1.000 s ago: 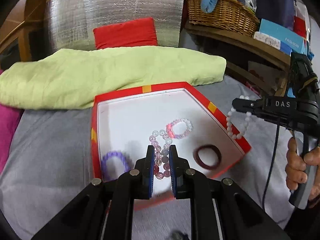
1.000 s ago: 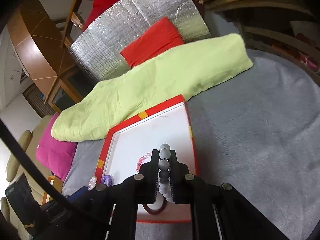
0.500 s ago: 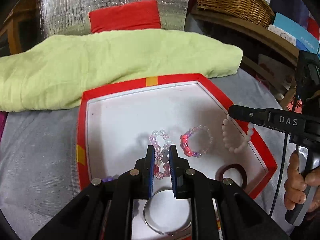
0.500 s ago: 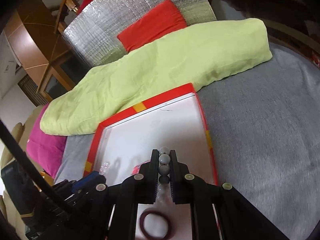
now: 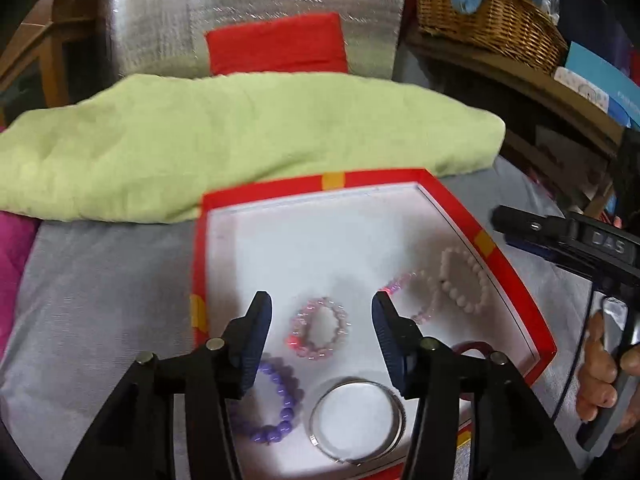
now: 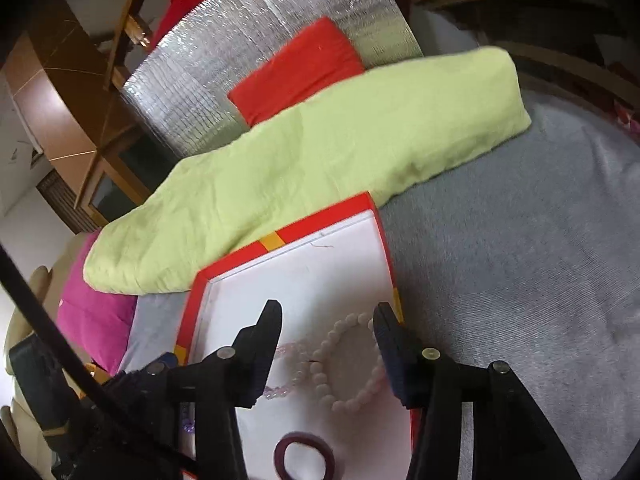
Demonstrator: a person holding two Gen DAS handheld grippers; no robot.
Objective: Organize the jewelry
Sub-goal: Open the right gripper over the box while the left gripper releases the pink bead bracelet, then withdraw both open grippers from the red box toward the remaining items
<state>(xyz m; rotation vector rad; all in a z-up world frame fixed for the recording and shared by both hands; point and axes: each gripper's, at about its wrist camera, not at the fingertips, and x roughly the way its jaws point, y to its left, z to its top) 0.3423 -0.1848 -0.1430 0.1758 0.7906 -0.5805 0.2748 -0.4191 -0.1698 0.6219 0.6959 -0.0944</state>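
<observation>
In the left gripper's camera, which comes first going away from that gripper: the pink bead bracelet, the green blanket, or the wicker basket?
1. Pink bead bracelet, lying in the red tray between the open left gripper fingers.
2. Light green blanket, behind the tray.
3. Woven wicker basket, upper right, on the shelf.

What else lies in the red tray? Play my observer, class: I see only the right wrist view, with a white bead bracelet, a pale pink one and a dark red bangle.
Observer: A silver bangle lies flat at the near end of the tray.
Operator: Any more beads?
Observer: A purple bead bracelet lies left of that bangle, partly hidden behind a finger of the left tongs.
Operator: Are the left tongs holding anything?
Observer: No. The left tongs are open, and a pink bead bracelet lies on the tray floor between their fingers.
</observation>
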